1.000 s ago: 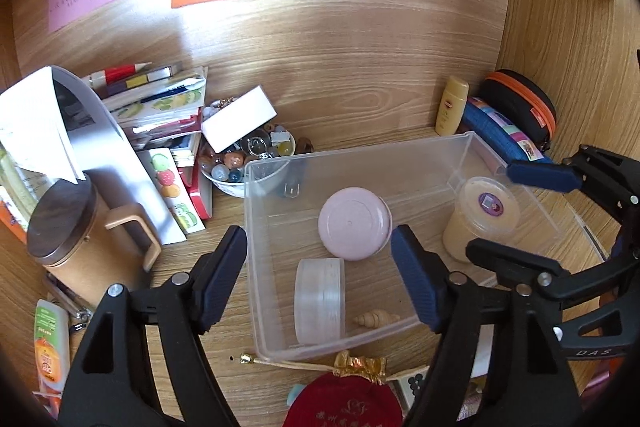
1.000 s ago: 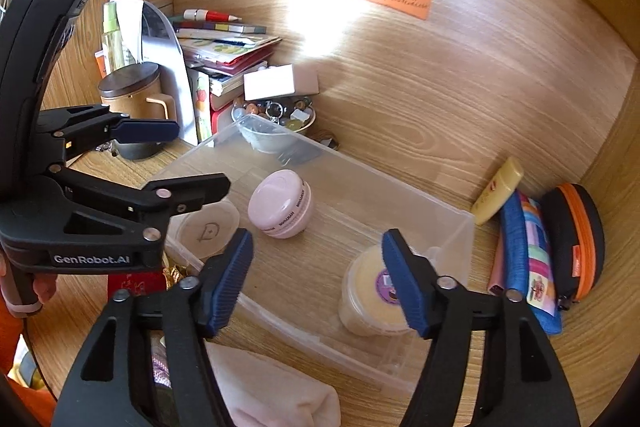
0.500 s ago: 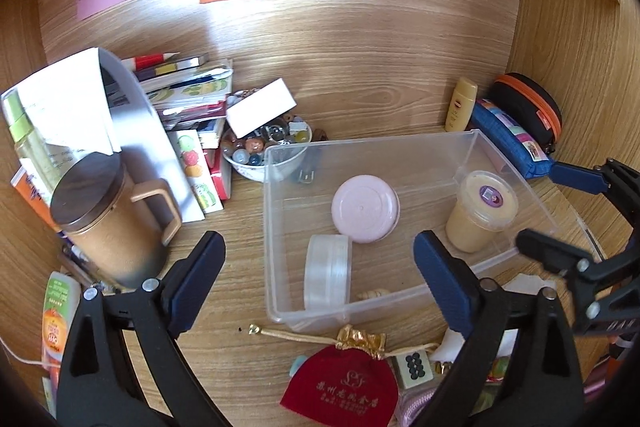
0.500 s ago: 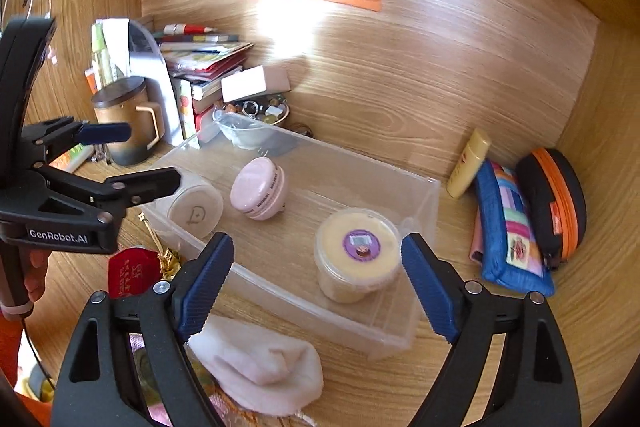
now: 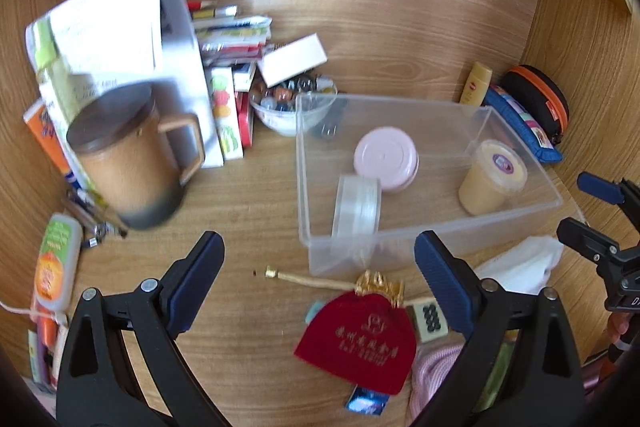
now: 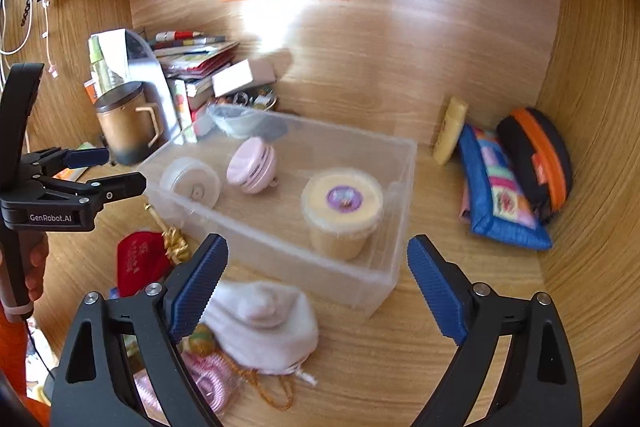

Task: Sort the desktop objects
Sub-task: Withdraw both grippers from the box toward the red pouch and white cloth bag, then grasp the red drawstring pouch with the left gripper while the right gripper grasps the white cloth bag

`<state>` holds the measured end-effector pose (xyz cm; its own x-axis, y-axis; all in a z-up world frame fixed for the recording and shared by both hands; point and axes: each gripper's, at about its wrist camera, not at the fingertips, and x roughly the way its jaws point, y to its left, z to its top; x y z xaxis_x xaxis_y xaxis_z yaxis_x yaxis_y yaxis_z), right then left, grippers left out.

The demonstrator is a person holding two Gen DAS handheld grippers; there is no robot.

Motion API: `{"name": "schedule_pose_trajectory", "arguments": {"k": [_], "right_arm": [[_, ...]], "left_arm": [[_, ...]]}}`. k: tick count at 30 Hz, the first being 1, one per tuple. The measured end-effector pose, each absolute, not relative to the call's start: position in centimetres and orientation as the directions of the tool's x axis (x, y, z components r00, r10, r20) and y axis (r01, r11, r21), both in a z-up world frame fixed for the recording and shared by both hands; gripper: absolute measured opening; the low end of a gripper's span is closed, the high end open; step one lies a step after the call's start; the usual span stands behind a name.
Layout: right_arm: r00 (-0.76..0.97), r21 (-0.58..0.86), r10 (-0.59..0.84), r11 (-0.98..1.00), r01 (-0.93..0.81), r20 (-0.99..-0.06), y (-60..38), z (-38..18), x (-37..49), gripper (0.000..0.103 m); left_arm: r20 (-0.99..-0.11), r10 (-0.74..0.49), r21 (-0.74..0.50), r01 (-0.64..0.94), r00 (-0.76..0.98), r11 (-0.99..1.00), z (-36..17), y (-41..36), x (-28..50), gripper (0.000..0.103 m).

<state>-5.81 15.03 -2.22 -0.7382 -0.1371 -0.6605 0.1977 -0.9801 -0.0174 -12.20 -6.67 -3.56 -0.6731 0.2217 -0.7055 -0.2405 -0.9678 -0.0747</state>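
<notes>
both tools gaping wide, holding nothing; red pouch (image 5: 358,341) sits just ahead of the left tool (image 5: 318,281), nearer than right tool (image 6: 318,281)

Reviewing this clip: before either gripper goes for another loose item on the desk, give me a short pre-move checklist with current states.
1. Left gripper open, holding nothing: ok.
2. Right gripper open, holding nothing: ok.
3. Clear bin upright with free floor space: ok.
4. Yellow tub, pink case and clear round box inside the bin: ok.
5. Red pouch and white cloth outside the bin: not ok.
6. Sharp view: not ok, motion blur.
</notes>
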Motion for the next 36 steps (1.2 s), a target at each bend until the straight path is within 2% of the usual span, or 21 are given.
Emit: {"name": "schedule_pose_trajectory", "arguments": {"k": [22,36], "right_arm": [[-0.616,0.072,-0.198,-0.972,0.223,-0.762,13.2,-7.8,-6.2,0.09],[-0.57,0.136,-0.246,-0.964,0.23,-0.784,13.3,-9.4,-7.7,0.089]], "left_arm": [[-0.802,0.222,-0.093,-0.252,-0.554,-0.963,-8.3,-6.8,-10.4,0.097],[-0.815,0.273,-0.138,-0.285,-0.512,-0.948,-9.4,-6.2,-10.1,0.097]]}}
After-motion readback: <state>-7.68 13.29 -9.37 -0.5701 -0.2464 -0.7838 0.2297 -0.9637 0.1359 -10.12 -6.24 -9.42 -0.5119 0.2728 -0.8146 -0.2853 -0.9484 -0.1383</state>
